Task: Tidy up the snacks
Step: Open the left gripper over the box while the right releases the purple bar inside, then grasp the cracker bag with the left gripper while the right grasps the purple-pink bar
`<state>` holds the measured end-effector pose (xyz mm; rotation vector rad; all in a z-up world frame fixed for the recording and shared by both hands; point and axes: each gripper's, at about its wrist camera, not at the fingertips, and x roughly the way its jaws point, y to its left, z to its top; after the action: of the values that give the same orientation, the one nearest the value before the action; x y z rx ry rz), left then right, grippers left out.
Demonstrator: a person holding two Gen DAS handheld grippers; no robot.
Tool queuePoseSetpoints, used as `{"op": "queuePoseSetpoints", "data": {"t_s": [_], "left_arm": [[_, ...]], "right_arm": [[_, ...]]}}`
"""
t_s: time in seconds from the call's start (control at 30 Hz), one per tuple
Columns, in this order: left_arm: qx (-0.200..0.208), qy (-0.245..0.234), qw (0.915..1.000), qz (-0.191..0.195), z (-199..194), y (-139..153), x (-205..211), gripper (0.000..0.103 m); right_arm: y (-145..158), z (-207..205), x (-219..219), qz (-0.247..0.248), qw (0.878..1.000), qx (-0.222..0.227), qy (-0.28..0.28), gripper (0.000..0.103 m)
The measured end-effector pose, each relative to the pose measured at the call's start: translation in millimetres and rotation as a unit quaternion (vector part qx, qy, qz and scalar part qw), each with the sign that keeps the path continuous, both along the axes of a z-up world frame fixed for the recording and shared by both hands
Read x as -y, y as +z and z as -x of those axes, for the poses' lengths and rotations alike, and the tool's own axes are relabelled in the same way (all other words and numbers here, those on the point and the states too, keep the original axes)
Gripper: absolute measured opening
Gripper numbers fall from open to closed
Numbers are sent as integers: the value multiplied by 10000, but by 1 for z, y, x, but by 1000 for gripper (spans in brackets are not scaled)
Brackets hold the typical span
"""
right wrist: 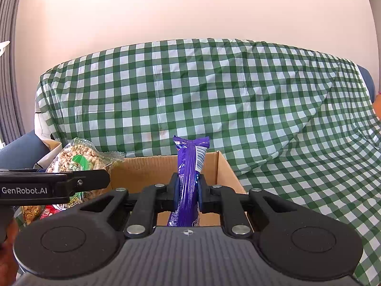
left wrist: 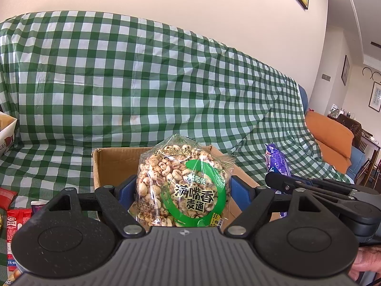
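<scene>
My left gripper (left wrist: 182, 190) is shut on a clear bag of puffed wheat snacks with a green ring label (left wrist: 181, 178), held upright in front of an open cardboard box (left wrist: 112, 164). My right gripper (right wrist: 188, 191) is shut on a purple snack packet (right wrist: 188, 174), held upright over the same box (right wrist: 147, 169). In the left wrist view the purple packet (left wrist: 277, 162) and right gripper show at the right. In the right wrist view the puffed snack bag (right wrist: 78, 162) and left gripper arm show at the left.
A sofa under a green-and-white checked cloth (left wrist: 142, 83) fills the background. Red snack packets (left wrist: 16, 221) lie at the lower left. A white box edge (left wrist: 7, 128) sits at far left. An orange cushion (left wrist: 331, 138) lies at the right.
</scene>
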<state>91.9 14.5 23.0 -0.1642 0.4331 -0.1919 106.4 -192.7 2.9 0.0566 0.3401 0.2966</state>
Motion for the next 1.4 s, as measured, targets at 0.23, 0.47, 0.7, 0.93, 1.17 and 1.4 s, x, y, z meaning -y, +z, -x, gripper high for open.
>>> {"op": "queuePoseSetpoints", "data": {"t_s": [0.23, 0.47, 0.7, 0.93, 1.17, 1.4], "left_arm": [[1, 13, 10000, 7, 0, 0, 1, 85], [10, -10, 10000, 39, 1, 1, 1, 85], [80, -120, 9997, 202, 3, 5, 1, 95], [118, 28, 9998, 173, 6, 8, -6, 95], [141, 151, 9997, 104, 20, 13, -31, 83], [-126, 740, 9971, -149, 37, 14, -79, 60]], "right_arm": [[0, 0, 0, 27, 10000, 29, 30, 15], [0, 0, 1, 54, 10000, 55, 45, 15], [-1, -2, -2, 140, 9999, 3, 3, 65], [-1, -5, -7, 94, 9999, -53, -21, 66], [0, 5, -36, 122, 9998, 13, 148, 66], [2, 21, -83, 52, 9986, 68, 525, 64]]}}
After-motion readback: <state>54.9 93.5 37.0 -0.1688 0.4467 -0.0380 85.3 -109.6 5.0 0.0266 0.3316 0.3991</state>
